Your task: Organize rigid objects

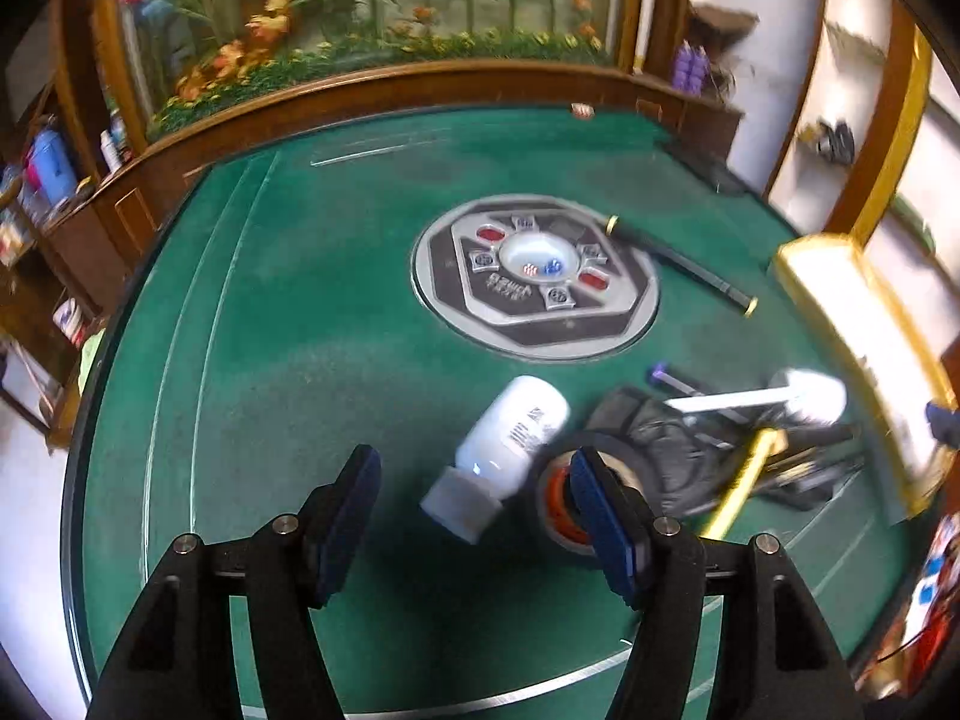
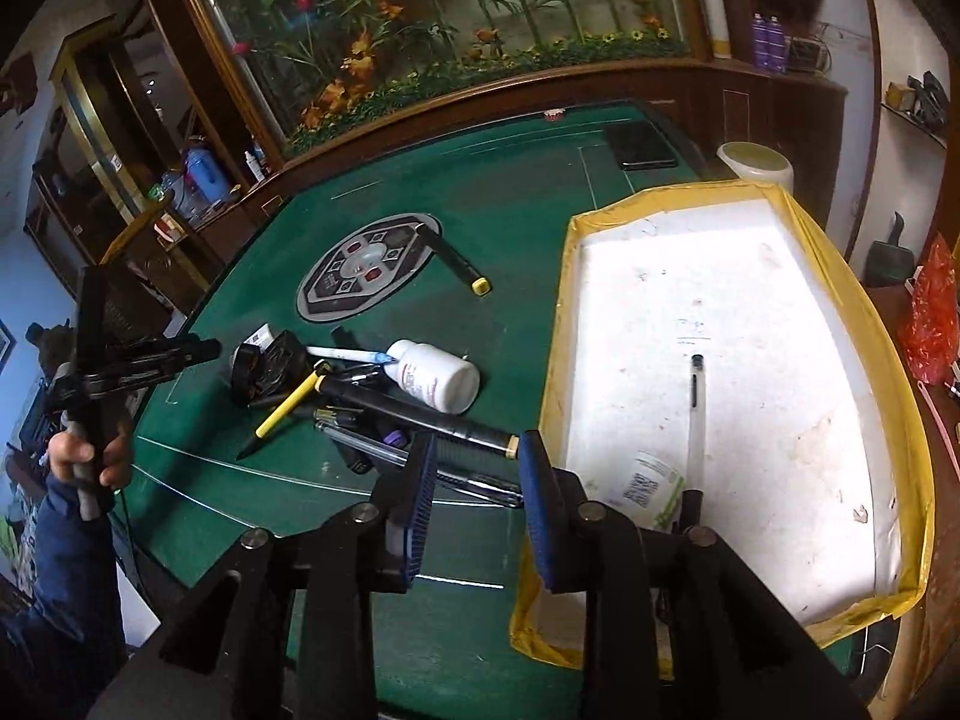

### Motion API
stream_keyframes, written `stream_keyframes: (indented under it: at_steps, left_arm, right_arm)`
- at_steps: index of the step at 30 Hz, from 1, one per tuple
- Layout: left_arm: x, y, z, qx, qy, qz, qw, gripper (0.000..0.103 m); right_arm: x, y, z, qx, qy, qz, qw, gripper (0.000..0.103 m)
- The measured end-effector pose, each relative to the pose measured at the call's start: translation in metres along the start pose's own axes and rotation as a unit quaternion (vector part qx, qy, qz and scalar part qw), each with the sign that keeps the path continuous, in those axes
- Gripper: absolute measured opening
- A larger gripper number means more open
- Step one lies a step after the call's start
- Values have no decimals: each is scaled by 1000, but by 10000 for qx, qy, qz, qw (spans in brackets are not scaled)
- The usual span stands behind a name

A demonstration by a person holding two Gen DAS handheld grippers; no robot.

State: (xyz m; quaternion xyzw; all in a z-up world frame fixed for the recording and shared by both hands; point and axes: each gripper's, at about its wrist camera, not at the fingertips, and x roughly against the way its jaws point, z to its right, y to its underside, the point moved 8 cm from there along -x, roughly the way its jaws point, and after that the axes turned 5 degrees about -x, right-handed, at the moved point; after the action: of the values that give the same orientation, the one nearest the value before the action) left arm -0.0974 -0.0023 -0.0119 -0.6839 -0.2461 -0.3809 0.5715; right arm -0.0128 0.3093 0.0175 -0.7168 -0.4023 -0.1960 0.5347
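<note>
Pens, bottles and a tape roll [image 1: 567, 501] lie in a loose pile on the green table [image 2: 480, 192], just left of the tray [image 2: 852, 324]. Tray is white inside with yellow taped rim; it holds one pen [image 2: 696, 408] and a labelled item at its near end, partly hidden by the gripper.

Pile, right wrist view: white bottle [image 2: 435, 375] on its side, a syringe-like tube [image 2: 354, 354] touching its cap end, yellow pen [image 2: 288, 405] lying diagonally, long black baton [image 2: 420, 417] across several clear pens [image 2: 366, 447]. A second black baton [image 2: 453, 264] lies apart, beside the round centre panel [image 2: 366, 267].

Left wrist view: another white bottle [image 1: 510, 450] on its side, just beside the tape roll. View is motion-blurred toward the right.

Left gripper [image 1: 474, 510]: jaws apart, nothing between them, above the table near that bottle.

Right gripper [image 2: 477, 498]: jaws apart, holding nothing, over the table edge by the tray's near left corner.
</note>
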Motion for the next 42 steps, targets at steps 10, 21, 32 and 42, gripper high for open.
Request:
stream_keyframes:
  at_steps: [10, 21, 32, 42]
  left_arm:
    - [-37, -5, -6, -108, 178, -224, 9995, 69]
    - [-42, -5, -8, 215, 150, -157, 9995, 69]
    - [-49, -2, -14, 410, 517, -209, 9976, 71]
    - [-44, -3, -7, 439, 703, -131, 9965, 37]
  right_arm:
    - [0, -5, -11, 153, 50, -89, 9998, 27]
    - [-56, -79, -49, 728, 119, -466, 9962, 27]
    - [-185, -121, -47, 928, 408, -1124, 9885, 29]
    - [-232, -121, -54, 1358, 862, -1251, 9790, 33]
